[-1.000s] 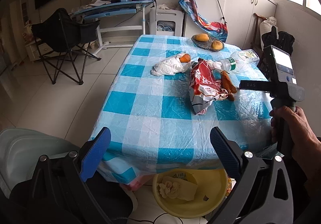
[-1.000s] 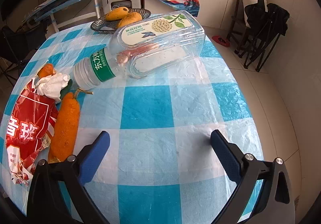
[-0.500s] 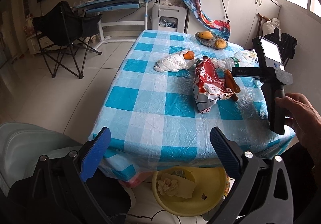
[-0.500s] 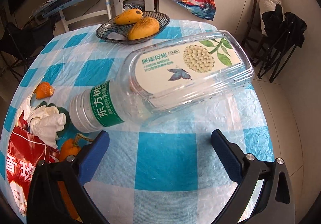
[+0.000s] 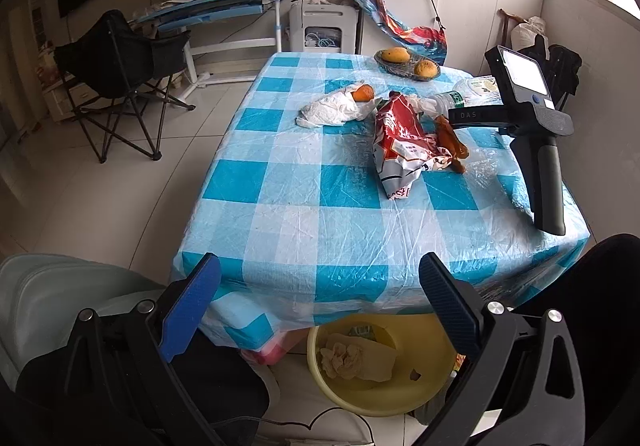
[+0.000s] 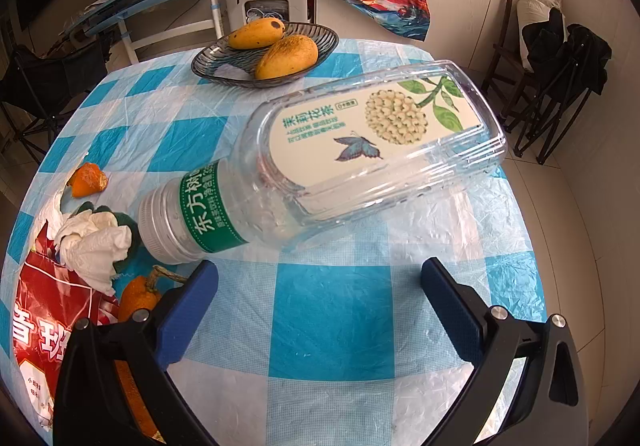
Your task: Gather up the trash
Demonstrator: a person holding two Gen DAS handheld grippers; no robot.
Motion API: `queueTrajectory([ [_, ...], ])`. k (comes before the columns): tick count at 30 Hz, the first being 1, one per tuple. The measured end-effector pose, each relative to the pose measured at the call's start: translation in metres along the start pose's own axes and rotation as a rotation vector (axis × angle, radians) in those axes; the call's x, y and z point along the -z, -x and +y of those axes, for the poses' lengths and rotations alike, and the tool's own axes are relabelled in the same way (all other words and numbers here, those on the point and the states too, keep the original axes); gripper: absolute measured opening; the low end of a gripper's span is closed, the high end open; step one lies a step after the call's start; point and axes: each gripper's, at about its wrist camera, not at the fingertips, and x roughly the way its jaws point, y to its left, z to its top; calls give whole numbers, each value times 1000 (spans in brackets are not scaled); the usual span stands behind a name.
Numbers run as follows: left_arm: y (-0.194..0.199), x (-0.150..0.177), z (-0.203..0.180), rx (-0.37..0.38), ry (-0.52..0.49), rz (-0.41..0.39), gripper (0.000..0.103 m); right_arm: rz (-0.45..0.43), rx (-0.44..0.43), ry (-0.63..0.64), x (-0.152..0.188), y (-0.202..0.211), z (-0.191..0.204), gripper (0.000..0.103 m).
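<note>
Since half-second ago: right gripper (image 6: 320, 286) advanced toward bottle (image 6: 320, 166), now filling centre of right wrist view; left gripper (image 5: 320, 286) pulled back slightly, more floor visible.

Step judged: grasp empty bottle. Advice: straddle narrower green-label neck, not wide flat body; close gently, thin plastic likely slips or crushes.

Right fingers spread wide, empty, just short of bottle. Left fingers spread wide, empty, over near table edge.

Yellow bin (image 5: 440, 334) lower centre; snack bag (image 5: 400, 142) mid-frame.
</note>
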Motion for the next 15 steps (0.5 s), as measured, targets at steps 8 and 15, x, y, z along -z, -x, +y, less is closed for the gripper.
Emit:
queueTrajectory([
  [8,-2,-2,11,40,53,14,96,0,0,0,1,1,0,97],
  [15,-1,-3,9,36,50,7,96,0,0,0,1,1,0,97],
])
